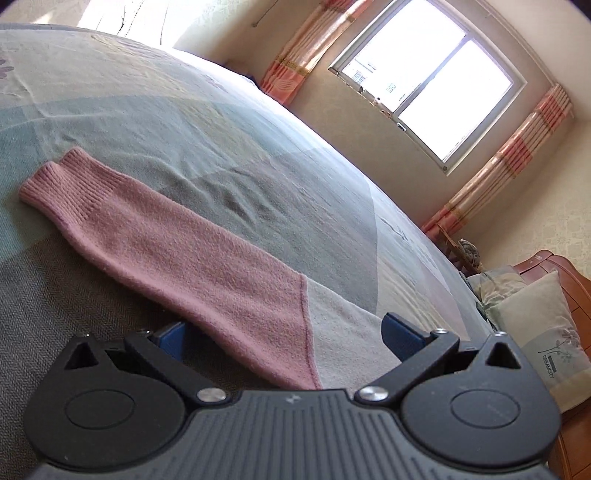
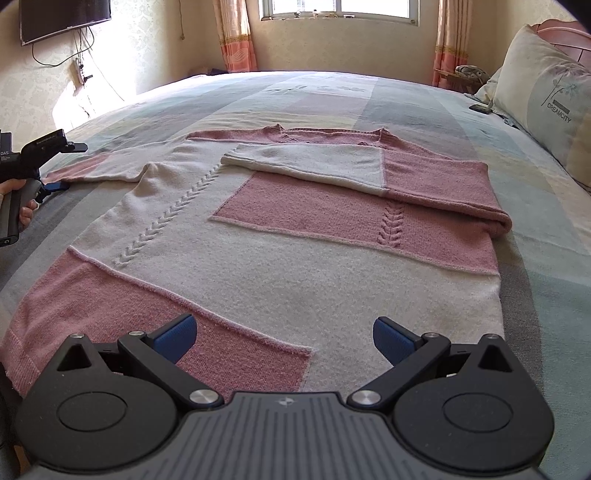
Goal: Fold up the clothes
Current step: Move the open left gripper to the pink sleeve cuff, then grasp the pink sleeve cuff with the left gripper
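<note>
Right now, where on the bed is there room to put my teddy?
Bare bedspread lies between the sweater's collar and the window wall, and beyond the outstretched sleeve. It is crowded by the pillows, where a small dark object sits.

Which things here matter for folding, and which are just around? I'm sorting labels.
For the job: pink and white sweater, its unfolded sleeve, left gripper, right gripper.
Just around: pillow, wall television, curtains, small dark object by the pillow.

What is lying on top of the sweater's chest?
The folded right sleeve lies across the sweater below the neckline. The knit beneath it is covered; the bed underneath is hidden too.
</note>
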`<state>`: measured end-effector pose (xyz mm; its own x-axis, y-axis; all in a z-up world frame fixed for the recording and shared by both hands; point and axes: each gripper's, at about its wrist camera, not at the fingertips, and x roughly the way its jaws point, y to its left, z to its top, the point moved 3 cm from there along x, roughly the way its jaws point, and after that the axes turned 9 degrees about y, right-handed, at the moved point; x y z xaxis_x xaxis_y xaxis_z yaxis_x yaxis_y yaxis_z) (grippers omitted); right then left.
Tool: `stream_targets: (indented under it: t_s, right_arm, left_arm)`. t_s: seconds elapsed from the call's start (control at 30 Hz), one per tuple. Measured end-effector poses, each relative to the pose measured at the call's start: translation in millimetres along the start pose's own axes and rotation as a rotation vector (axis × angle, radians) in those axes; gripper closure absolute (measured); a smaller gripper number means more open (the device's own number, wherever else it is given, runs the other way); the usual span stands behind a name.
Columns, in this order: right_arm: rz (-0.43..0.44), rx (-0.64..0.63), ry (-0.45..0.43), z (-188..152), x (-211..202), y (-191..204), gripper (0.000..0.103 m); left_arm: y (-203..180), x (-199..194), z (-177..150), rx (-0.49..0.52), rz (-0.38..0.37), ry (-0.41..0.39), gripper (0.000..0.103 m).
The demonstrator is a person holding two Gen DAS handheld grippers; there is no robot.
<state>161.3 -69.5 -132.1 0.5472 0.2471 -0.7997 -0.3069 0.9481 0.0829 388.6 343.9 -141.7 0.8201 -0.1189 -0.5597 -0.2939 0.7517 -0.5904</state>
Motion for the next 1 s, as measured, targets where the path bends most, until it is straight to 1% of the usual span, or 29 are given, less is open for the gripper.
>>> stream_targets:
  t_s: [0.33, 0.47, 0.57, 0.8, 0.9, 1.0]
  right_arm:
    - [0.064, 0.083, 0.010, 1, 4, -8, 0.000]
    - [0.055, 0.076, -0.003, 0, 3, -5, 0.000]
    - [0.066, 0.044, -0.016, 0, 1, 2, 0.000]
    - [0.081, -0.013, -0.019, -2, -2, 16, 0.000]
    - [0.079, -0.039, -0.038, -2, -6, 21, 0.000]
    - [0.078, -0.048, -0.048, -2, -9, 22, 0.000]
  left_arm:
    - [7, 21, 12, -0.031, 0.014, -0.105, 0.001]
    - [1, 30, 17, -0.012, 0.043, -0.119, 0.001]
    - [1, 34, 25, -0.032, 0.040, -0.112, 0.001]
    - [-13, 25, 28, -0.052, -0.036, -0.136, 0.001]
    - [-26, 19, 32, -0.021, -0.042, -0.136, 0.001]
    - [-38, 16, 37, -0.016, -0.057, -0.139, 0.001]
